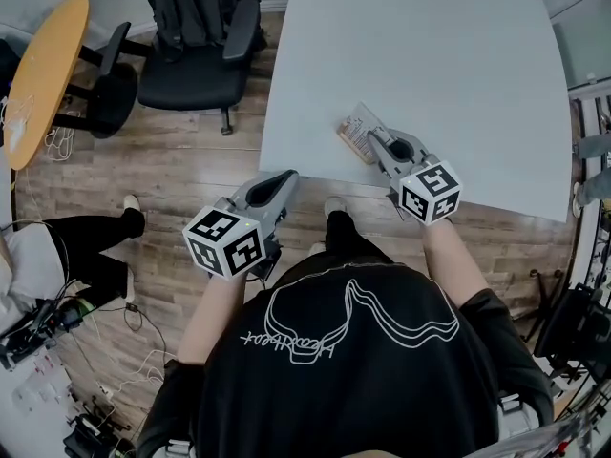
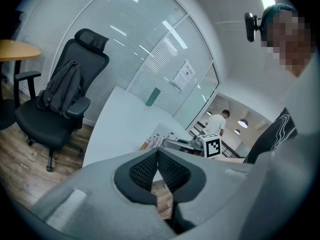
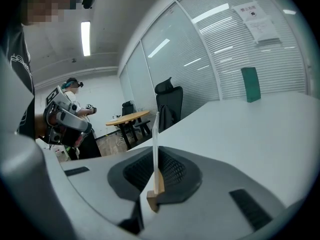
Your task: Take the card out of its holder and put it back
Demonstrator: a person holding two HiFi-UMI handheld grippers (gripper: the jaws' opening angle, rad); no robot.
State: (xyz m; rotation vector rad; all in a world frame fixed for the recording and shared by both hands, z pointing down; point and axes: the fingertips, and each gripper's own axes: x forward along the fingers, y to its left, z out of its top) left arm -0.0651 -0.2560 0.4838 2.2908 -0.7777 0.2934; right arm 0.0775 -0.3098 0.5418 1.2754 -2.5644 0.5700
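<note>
Right gripper view: the right gripper [image 3: 155,160] has its jaws pressed together on the thin clear card [image 3: 154,134]. The card shows edge-on, with the wooden holder [image 3: 157,188] at its lower end, back between the pads. Head view puts card and holder near the front edge of the white table [image 1: 430,55], at that gripper's tip. The left gripper [image 2: 158,155] is closed on nothing, pads touching. It hangs off the table over the floor [image 1: 191,160], well apart from the holder.

Risks from here:
- Nothing pins the holder, so a pull by the right gripper alone would likely carry it along with the card.
- The grip sits low, near the wood. If the pads clamp card and holder together, the two cannot separate.
- The sheet is thin, and a pull at an angle could bend it or let it slip.
- The work sits near the table edge, so a freed holder could slide off.

Hard to make out:
- Whether the pads bear on sheet, wood or both cannot be told.
- Whether the holder rests on the table or is lifted is unclear, since the gripper covers part of it in the head view.
- The print on the card is too small to read.
</note>
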